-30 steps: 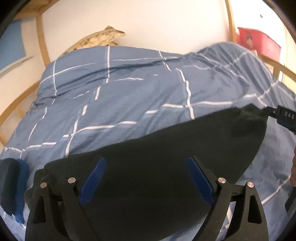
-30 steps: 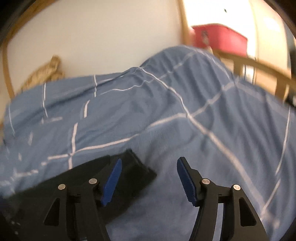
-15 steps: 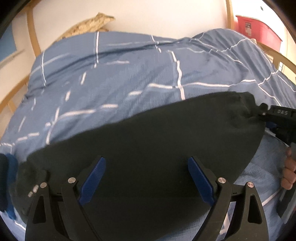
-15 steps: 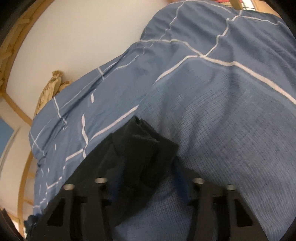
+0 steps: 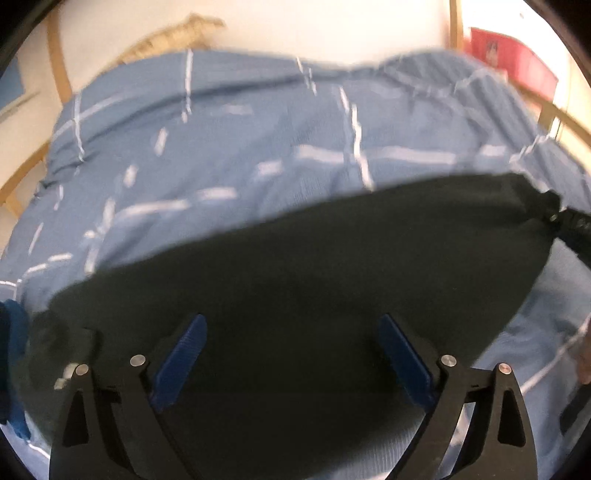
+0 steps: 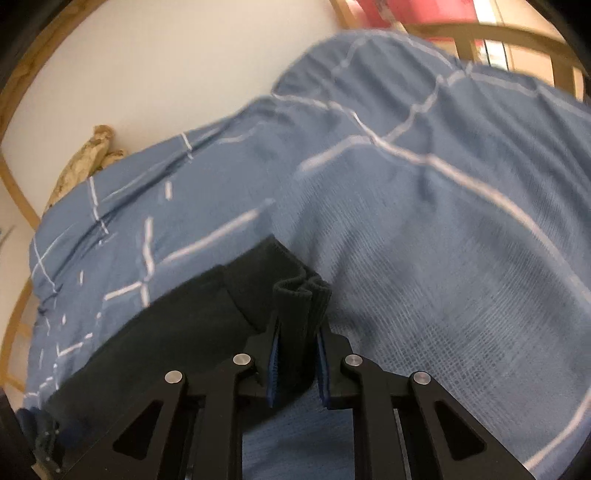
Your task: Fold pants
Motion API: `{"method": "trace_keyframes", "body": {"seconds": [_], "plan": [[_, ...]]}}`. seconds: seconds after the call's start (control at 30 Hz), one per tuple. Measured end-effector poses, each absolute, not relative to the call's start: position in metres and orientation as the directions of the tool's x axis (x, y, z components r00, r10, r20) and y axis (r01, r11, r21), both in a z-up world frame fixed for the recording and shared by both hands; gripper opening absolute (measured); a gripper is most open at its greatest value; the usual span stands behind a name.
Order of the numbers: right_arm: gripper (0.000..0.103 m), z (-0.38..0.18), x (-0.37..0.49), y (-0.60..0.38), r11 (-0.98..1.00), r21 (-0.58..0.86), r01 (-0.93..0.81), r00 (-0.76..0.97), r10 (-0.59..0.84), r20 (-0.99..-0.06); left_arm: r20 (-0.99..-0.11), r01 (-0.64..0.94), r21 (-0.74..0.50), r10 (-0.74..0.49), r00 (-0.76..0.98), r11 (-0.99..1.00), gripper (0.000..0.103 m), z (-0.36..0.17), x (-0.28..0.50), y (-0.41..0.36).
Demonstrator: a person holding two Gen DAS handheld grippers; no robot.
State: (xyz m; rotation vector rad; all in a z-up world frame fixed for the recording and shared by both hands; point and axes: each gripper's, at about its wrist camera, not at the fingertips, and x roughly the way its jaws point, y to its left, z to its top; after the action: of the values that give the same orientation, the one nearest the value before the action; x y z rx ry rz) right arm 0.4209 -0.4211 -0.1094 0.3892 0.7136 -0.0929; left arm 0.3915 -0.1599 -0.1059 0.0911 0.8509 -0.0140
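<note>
The black pants (image 5: 314, 266) lie spread across a blue checked duvet (image 5: 240, 155). My left gripper (image 5: 290, 332) is open, its blue pads just above the middle of the pants. My right gripper (image 6: 297, 332) is shut on the folded right end of the pants (image 6: 295, 306), with the cloth bunched between the pads. In the left wrist view the right gripper (image 5: 570, 225) shows at the far right corner of the pants.
The duvet (image 6: 443, 221) bulges up at the back and right. A wooden bed frame (image 6: 480, 33) curves around it. A red box (image 5: 509, 66) stands at the back right. A tan object (image 6: 85, 158) lies against the white wall.
My right gripper moved onto the pants' right end and shut on it. The left gripper stayed open over the pants, and the view shifted slightly.
</note>
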Motion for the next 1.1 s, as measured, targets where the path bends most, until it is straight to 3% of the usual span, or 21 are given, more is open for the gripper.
{"method": "trace_keyframes", "body": {"seconds": [0.1,0.3,0.47,0.53,0.6,0.67,0.73,0.9,1.1], "plan": [[0.016,-0.088,0.412,-0.407,0.946,0.259,0.196,0.783,0.008,-0.622,-0.693,0.015,0.108,0.065,0.718,0.994,0.096,-0.086,0.366,-0.134],[0.016,-0.062,0.391,-0.365,0.970,0.030,0.240,0.793,-0.178,-0.583,-0.680,-0.079,0.204,0.199,0.706,0.976,0.095,-0.081,0.338,-0.080],[0.017,-0.071,0.390,-0.346,0.956,-0.076,0.284,0.770,-0.275,-0.576,-0.694,-0.109,0.343,0.330,0.641,0.933,0.096,-0.103,0.332,-0.059],[0.017,-0.068,0.386,-0.340,0.957,-0.083,0.278,0.779,-0.276,-0.563,-0.739,-0.112,0.311,0.314,0.596,0.944,0.097,-0.110,0.337,-0.049],[0.017,-0.054,0.379,-0.325,0.967,-0.097,0.235,0.808,-0.250,-0.534,-0.819,-0.118,0.218,0.247,0.518,0.969,0.098,-0.123,0.348,-0.032],[0.017,-0.036,0.373,-0.308,0.975,-0.112,0.191,0.834,-0.221,-0.506,-0.841,-0.130,0.164,0.207,0.500,0.978,0.097,-0.123,0.349,-0.024],[0.017,-0.020,0.367,-0.289,0.981,-0.127,0.147,0.856,-0.191,-0.481,-0.819,-0.144,0.162,0.214,0.532,0.976,0.093,-0.112,0.343,-0.018],[0.017,0.016,0.358,-0.254,0.999,-0.038,0.009,0.881,-0.026,-0.473,-0.734,-0.173,0.125,0.209,0.647,0.977,0.096,-0.063,0.313,0.013],[0.017,0.040,0.342,-0.179,0.988,-0.066,-0.142,0.894,0.099,-0.438,-0.698,-0.102,0.060,0.114,0.707,0.993,0.094,-0.038,0.289,0.062]]}}
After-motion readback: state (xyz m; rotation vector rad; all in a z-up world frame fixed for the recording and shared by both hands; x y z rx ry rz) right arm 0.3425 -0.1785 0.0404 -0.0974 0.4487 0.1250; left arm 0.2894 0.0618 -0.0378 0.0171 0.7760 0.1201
